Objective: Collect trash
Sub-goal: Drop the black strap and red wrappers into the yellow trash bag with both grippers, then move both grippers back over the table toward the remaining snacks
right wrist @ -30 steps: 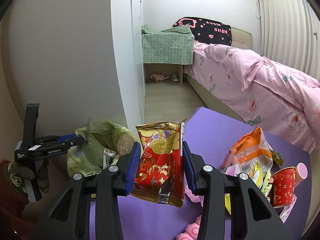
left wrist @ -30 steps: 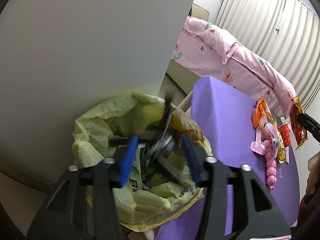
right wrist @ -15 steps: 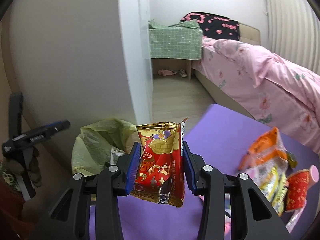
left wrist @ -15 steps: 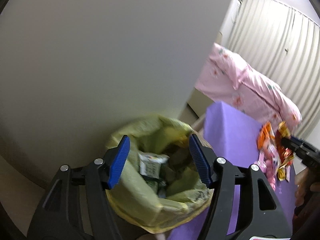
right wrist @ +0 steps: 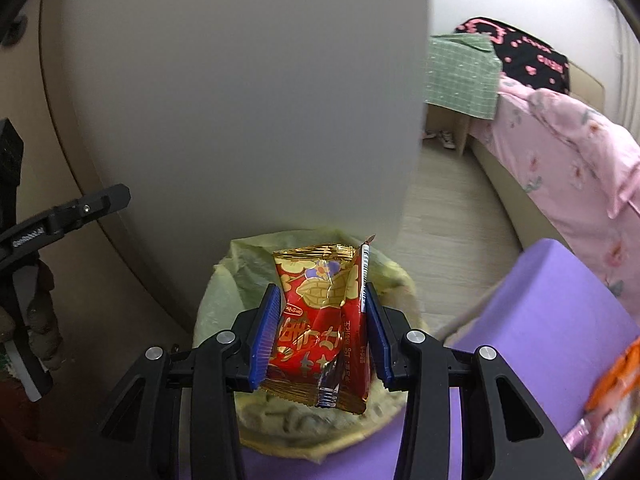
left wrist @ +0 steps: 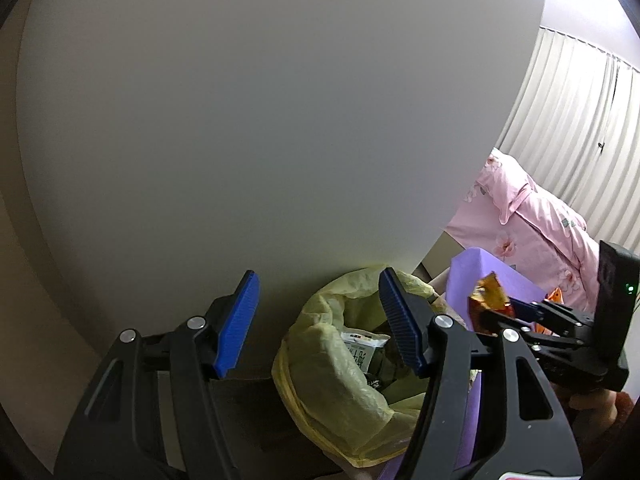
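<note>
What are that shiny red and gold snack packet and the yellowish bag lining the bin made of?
The red and gold snack packet looks like glossy metallised plastic film: it glints and holds sharp creases. The pale yellow bin liner looks like thin, matt, slightly translucent plastic, softly crumpled.

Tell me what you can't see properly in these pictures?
- Inside of the yellow-lined trash bin: right wrist view, hidden by the red and gold snack wrapper in the right gripper; left wrist view, partly hidden by the empty left gripper.
- Orange snack bag on the purple table: cut off by the picture edge.
- Shoes by the pink bed: too small.
</note>
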A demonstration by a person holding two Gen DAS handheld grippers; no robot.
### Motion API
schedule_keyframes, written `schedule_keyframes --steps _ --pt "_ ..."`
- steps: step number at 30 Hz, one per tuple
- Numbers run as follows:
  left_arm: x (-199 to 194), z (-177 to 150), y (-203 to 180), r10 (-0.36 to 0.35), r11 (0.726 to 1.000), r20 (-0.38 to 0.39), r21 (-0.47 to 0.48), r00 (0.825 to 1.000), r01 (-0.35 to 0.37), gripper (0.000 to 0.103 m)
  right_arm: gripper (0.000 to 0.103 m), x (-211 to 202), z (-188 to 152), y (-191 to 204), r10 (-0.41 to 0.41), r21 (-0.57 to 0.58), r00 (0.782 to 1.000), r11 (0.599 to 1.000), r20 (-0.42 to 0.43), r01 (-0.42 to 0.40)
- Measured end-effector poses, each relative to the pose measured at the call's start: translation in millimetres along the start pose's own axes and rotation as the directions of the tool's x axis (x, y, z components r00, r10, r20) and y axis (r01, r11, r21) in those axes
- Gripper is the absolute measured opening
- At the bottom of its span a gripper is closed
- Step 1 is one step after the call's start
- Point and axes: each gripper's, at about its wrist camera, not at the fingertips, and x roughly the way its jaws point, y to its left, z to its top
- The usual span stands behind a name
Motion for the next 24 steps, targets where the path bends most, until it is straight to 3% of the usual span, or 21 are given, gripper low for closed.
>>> schedule_keyframes --steps 2,9,17,24 --pt "3 -1 1 -0.001 1.0 -0.004 -0.011 1.0 0.001 0.059 0.049 8 3 5 0.037 -0.015 0.999 0.999 -0.004 -0.037" --pt "9 -6 -1 -0.02 1.0 -0.026 -0.014 0.999 0.019 0.059 0.056 9 6 5 0.029 -0.017 1.0 0.999 -0.007 -0.03" --pt "15 -11 -28 -0.072 0.997 -0.055 0.02 0.996 0.073 0.059 0.057 -30 -5 -26 -0.051 0.033 0.998 0.998 0.025 0.05" --pt "24 -27 -81 -0.168 0.978 -0.108 0.104 0.98 0.179 0.059 0.057 -85 -39 -61 -0.184 0.086 0.982 0.98 0.051 0.179"
